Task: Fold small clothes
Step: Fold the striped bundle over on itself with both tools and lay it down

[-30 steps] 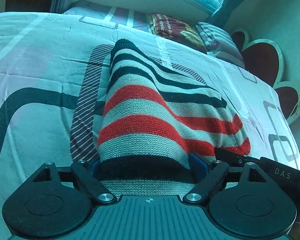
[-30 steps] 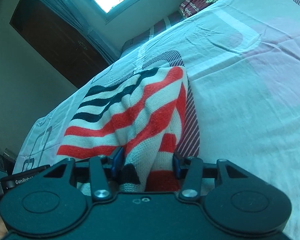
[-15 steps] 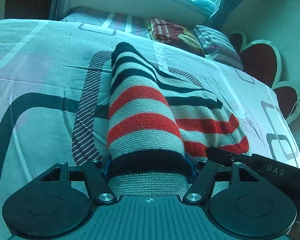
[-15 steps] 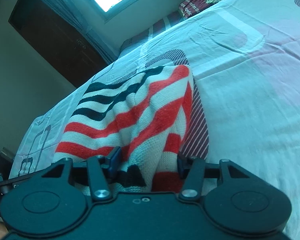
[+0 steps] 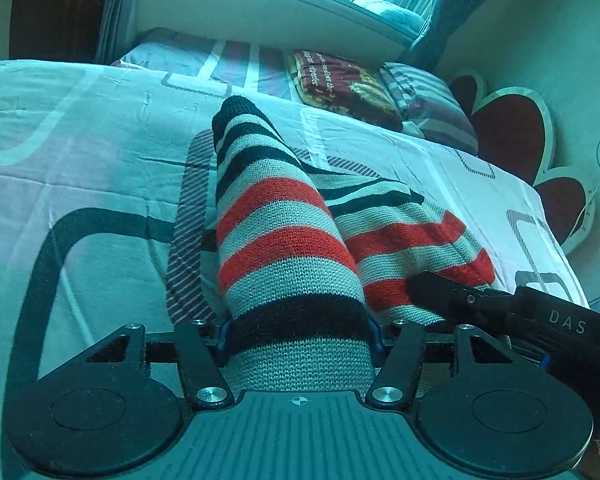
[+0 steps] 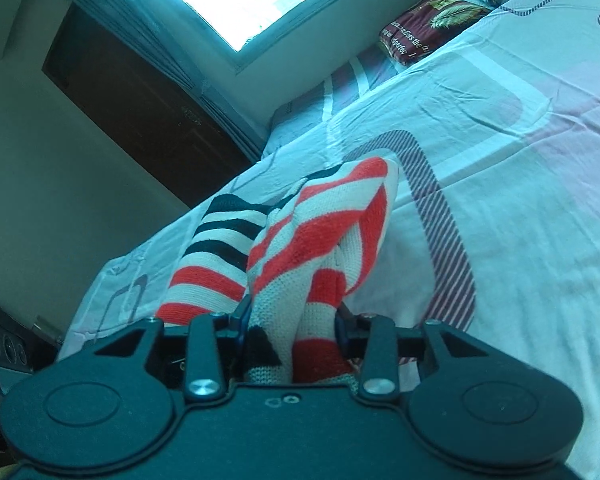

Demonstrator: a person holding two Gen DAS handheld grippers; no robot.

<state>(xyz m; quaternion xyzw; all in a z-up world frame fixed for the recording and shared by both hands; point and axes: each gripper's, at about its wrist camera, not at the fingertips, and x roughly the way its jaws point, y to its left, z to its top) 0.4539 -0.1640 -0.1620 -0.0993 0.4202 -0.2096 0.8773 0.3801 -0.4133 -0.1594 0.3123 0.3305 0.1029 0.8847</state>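
**Both grippers on the near hem, ready to carry the fold over**

The striped knit sweater (image 5: 284, 240) lies on the patterned bedsheet (image 5: 80, 168), its near hem raised off the bed and its far end resting flat toward the pillows (image 5: 340, 84). The left gripper (image 5: 298, 344) is clenched on a wide band of the hem, black stripe bunched between its blue pads. The right gripper (image 6: 290, 332) is clamped on a narrower, twisted bunch of the same hem, red and cream stripes spiralling up out of its jaws. In the left view the right tool sits just beside the left one, nearly touching it, near the bed's front edge.

Now the technique, as a judgement. The two grips stand very close, so the cloth between them sags and folds on itself. Spreading the grippers apart along the hem first should pull that edge straight. Then both should travel at the same height and pace toward the far end, keeping the hem parallel to the stripes, which serve as a handy guide. The knit is soft and stretchy, so a hard pull will likely drag the resting part across the sheet rather than fold it. The twisted bunch on the right is the risk: laid down as is, it may leave a crooked corner.
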